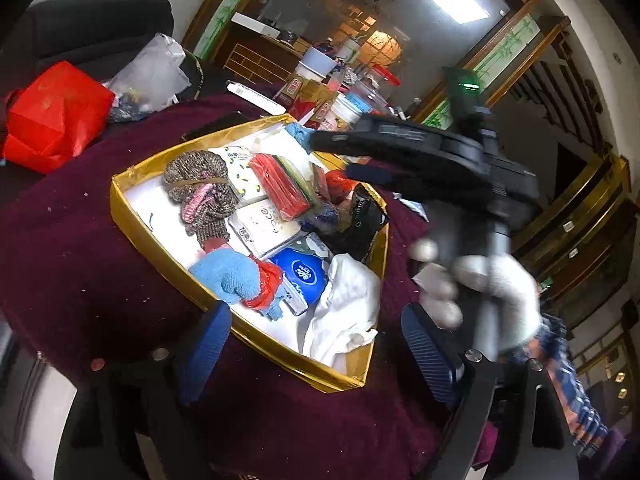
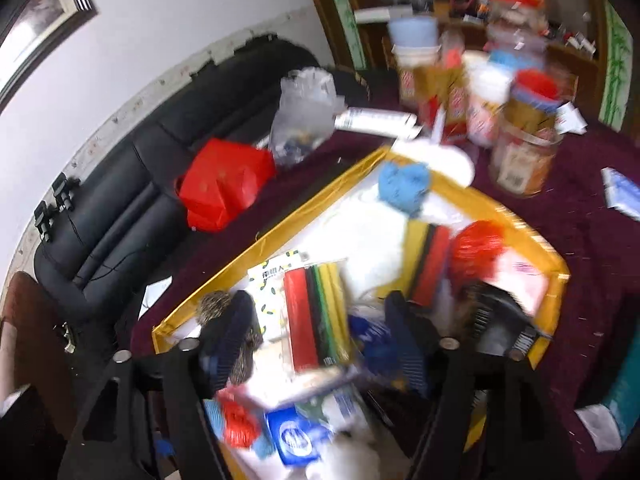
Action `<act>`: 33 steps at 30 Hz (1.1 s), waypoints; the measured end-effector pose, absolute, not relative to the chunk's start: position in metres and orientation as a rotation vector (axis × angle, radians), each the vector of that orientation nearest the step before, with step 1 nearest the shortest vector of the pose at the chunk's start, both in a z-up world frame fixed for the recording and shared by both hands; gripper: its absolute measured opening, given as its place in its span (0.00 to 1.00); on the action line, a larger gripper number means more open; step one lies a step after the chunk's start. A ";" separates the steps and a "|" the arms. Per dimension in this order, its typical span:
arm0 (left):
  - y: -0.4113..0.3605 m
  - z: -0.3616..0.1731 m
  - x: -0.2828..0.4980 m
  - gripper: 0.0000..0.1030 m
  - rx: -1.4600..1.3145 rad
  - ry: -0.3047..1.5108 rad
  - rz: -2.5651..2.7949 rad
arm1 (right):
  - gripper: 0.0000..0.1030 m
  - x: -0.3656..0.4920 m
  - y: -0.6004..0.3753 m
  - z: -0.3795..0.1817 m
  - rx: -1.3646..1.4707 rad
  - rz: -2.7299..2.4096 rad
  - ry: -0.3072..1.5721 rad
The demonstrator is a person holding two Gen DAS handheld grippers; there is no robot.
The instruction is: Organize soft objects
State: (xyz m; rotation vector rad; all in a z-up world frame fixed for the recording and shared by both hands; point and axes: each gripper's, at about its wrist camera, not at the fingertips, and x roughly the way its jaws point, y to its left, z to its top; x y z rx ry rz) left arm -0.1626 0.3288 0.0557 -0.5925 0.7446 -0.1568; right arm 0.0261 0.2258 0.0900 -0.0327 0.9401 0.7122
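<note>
A gold-rimmed box (image 1: pixel 160 248) on the maroon cloth holds soft things: a brown knit bundle (image 1: pixel 200 184), a blue glove (image 1: pixel 228 276), a striped sponge pack (image 1: pixel 280 184), a blue tissue pack (image 1: pixel 304 276) and a white cloth (image 1: pixel 344 308). My left gripper (image 1: pixel 316 352) stands open at the box's near corner, with nothing gripped. My right gripper (image 1: pixel 336 156), held by a white-gloved hand (image 1: pixel 492 292), hovers over the box's far right side. In the blurred right wrist view, the right gripper (image 2: pixel 318 344) is open above the sponge pack (image 2: pixel 312 312) and grips nothing.
A red bag (image 1: pixel 52 120) and a clear plastic bag (image 1: pixel 156 68) lie left of the box. Jars, cups and cartons (image 2: pixel 480 92) crowd the table behind it. A black sofa (image 2: pixel 160 152) stands along the wall. Papers (image 2: pixel 624 192) lie at the right.
</note>
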 end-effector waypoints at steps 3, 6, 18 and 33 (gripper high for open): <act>0.320 0.062 -0.166 0.89 -0.532 0.732 -0.109 | 0.71 0.007 0.196 0.101 -0.007 0.704 0.895; 0.306 0.070 -0.169 0.90 -0.449 0.716 -0.060 | 0.71 -0.011 0.162 0.099 0.021 0.676 0.874; 0.243 0.092 -0.186 0.93 -0.119 0.657 0.130 | 0.71 -0.062 0.083 0.067 0.058 0.594 0.891; 0.189 0.090 -0.188 0.94 0.014 0.679 0.150 | 0.75 -0.111 0.036 0.051 -0.001 0.538 0.861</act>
